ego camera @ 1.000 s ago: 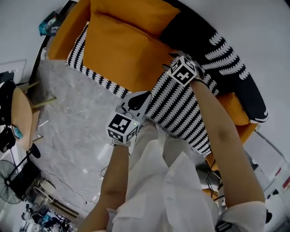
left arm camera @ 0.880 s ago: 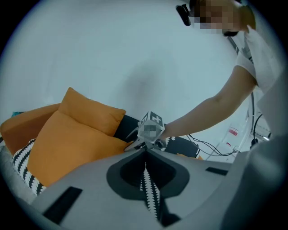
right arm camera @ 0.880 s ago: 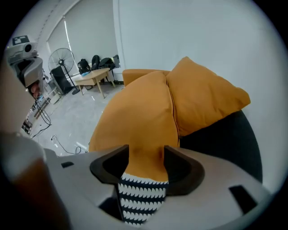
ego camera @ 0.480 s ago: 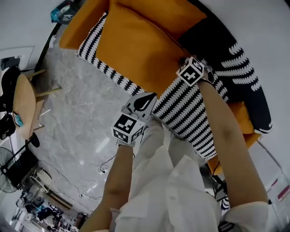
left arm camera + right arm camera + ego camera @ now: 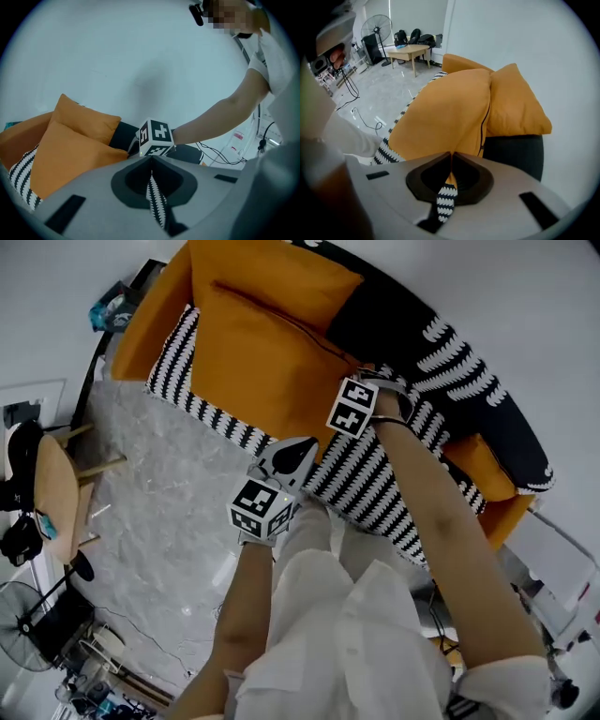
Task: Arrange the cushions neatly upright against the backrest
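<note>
Jaws of my left gripper [image 5: 151,161] are fully closed on a fold of the striped cushion [image 5: 375,486]. The right gripper [image 5: 451,158] jaws pinch the cushion's far edge. The cushion spans both grippers at the front of the sofa [image 5: 141,324], just beside two orange cushions [image 5: 258,352].

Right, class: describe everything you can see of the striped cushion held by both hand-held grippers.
The striped cushion is soft fabric with black-and-white zigzag stripes. It lies across the front of the orange sofa, beside an orange cushion. The left hand-held gripper pinches its near edge; the right hand-held gripper pinches its far edge.
</note>
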{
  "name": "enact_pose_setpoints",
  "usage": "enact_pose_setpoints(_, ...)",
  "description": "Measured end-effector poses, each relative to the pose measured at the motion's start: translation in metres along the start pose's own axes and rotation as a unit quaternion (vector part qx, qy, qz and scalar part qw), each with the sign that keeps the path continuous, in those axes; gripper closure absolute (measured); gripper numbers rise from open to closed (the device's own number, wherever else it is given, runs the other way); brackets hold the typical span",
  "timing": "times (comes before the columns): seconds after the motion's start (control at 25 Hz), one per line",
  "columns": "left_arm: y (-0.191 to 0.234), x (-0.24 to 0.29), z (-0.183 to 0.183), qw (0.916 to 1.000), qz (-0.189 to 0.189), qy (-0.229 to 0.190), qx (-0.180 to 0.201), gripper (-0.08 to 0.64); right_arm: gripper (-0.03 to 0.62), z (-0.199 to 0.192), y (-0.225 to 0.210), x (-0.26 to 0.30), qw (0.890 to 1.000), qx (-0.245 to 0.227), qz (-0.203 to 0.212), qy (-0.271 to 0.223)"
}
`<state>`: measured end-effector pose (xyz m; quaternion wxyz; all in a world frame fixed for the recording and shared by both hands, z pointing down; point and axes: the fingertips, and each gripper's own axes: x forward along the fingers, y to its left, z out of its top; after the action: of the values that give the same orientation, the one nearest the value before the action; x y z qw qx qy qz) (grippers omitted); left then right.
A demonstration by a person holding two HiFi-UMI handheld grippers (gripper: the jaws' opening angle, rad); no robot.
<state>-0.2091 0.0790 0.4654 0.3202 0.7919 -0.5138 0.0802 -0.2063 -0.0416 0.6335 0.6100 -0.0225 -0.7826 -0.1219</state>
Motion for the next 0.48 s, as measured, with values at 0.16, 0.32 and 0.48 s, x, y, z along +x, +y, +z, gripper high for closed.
enact_pose_setpoints(0.16, -0.035, 0.020, 0.008, 0.9997, -0.021, 0.007, 0.015, 0.546, 0.575, -0.052, -0.018, -0.029, 1.000, 0.009, -0.026, 0.014)
enact_pose_setpoints(0.32, -0.062, 0.045, 0.015, 0.9981, -0.049, 0.017, 0.034, 0.545, 0.575, -0.129, -0.033, -0.051, 0.997, 0.022, -0.059, 0.044)
enact_pose_setpoints(0.48, -0.096, 0.073, 0.015, 0.9944, -0.082, 0.037, 0.055, 0.546, 0.574, -0.221, -0.034, -0.073, 0.991, 0.058, -0.086, 0.080)
